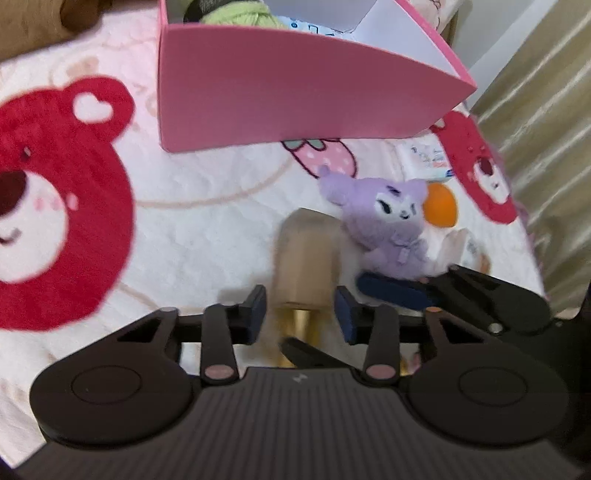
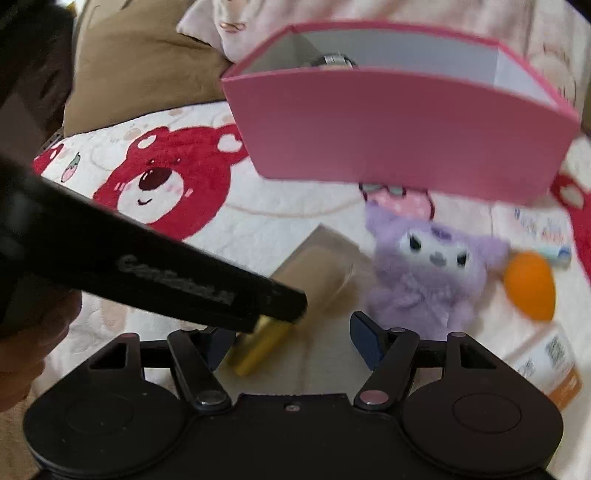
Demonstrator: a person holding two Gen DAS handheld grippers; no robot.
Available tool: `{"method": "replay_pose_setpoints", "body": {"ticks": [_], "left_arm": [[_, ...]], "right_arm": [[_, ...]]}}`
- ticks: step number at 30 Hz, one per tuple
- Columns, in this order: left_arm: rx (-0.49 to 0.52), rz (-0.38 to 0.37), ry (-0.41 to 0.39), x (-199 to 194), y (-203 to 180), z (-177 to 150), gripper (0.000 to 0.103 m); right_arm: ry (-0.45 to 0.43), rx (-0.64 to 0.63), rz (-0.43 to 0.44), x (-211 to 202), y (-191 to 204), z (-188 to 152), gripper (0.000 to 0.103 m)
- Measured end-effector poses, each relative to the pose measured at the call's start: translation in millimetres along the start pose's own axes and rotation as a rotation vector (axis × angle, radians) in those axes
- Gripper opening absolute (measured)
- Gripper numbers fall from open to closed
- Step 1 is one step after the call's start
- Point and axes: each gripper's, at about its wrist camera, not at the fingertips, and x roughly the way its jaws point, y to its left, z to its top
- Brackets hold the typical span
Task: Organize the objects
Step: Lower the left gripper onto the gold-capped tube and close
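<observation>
A beige bottle with a gold cap (image 1: 304,269) lies on the bear-print blanket. My left gripper (image 1: 301,312) is open, its pads either side of the bottle's gold end. The bottle also shows in the right wrist view (image 2: 314,266), with the left gripper's arm (image 2: 147,273) across it. My right gripper (image 2: 295,341) is open and empty just behind the bottle. A purple plush toy (image 1: 388,225) (image 2: 432,273) lies right of the bottle. An orange egg-shaped sponge (image 1: 439,205) (image 2: 530,290) lies beyond it. The pink box (image 1: 288,92) (image 2: 399,133) stands behind, holding green yarn (image 1: 236,13).
A tissue pack (image 1: 430,158) (image 2: 543,232) lies at the right near the sponge. A white and orange carton (image 2: 550,365) lies at the right front. A brown pillow (image 2: 140,70) sits at the back left. A gold curtain (image 1: 539,110) hangs past the bed's right edge.
</observation>
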Motion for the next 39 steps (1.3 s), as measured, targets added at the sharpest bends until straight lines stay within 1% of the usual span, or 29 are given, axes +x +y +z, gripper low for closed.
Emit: {"method": "replay_pose_setpoints", "body": {"ticks": [3, 5, 7, 8, 9, 12, 15, 16, 19, 21, 23, 26, 27, 31, 36, 39], "left_arm": [[-0.028, -0.025, -0.010, 0, 2, -1, 0.036], [-0.076, -0.082, -0.001, -1, 8, -1, 0.036], [-0.117, -0.134, 0.009, 0, 10, -1, 0.036], [-0.127, -0.150, 0.002, -2, 10, -1, 0.035], [-0.125, -0.152, -0.003, -3, 8, -1, 0.035], [-0.122, -0.139, -0.014, -4, 4, 0, 0.035], [-0.119, -0.059, -0.023, -2, 4, 0, 0.036], [-0.125, -0.046, -0.023, 0, 6, -1, 0.037], [-0.182, -0.078, -0.009, 4, 15, 1, 0.037], [-0.185, -0.087, -0.014, 8, 16, 1, 0.039], [-0.186, -0.090, -0.012, 15, 14, 0, 0.043], [-0.186, -0.091, -0.025, 21, 12, -1, 0.045], [-0.177, -0.103, -0.021, 22, 11, -1, 0.045], [-0.178, -0.107, -0.033, 23, 13, -2, 0.045], [-0.163, -0.101, -0.052, 17, 8, -6, 0.043], [-0.151, -0.091, -0.047, 8, 4, -9, 0.043]], "right_arm": [[0.012, 0.017, 0.013, 6, -4, 0, 0.072], [0.008, 0.018, 0.018, 7, -5, -1, 0.070], [0.007, -0.003, 0.009, 6, -3, -2, 0.061], [0.006, -0.011, -0.010, 7, -3, -3, 0.056], [0.005, -0.014, -0.023, 7, -4, -3, 0.049], [0.004, 0.022, -0.006, 6, -10, -2, 0.048], [0.005, 0.045, 0.005, 7, -14, -1, 0.047], [0.010, 0.053, 0.009, 8, -15, -1, 0.047], [0.023, 0.097, 0.037, 11, -22, -1, 0.047], [0.029, 0.131, 0.059, 13, -26, 0, 0.046], [0.030, 0.192, 0.089, 13, -35, -2, 0.045], [0.031, 0.264, 0.139, 14, -48, -5, 0.045], [0.028, 0.267, 0.145, 13, -49, -6, 0.045], [0.024, 0.264, 0.148, 12, -47, -9, 0.045], [0.007, 0.257, 0.163, 9, -46, -7, 0.046], [0.000, 0.242, 0.178, 1, -44, -8, 0.046]]}}
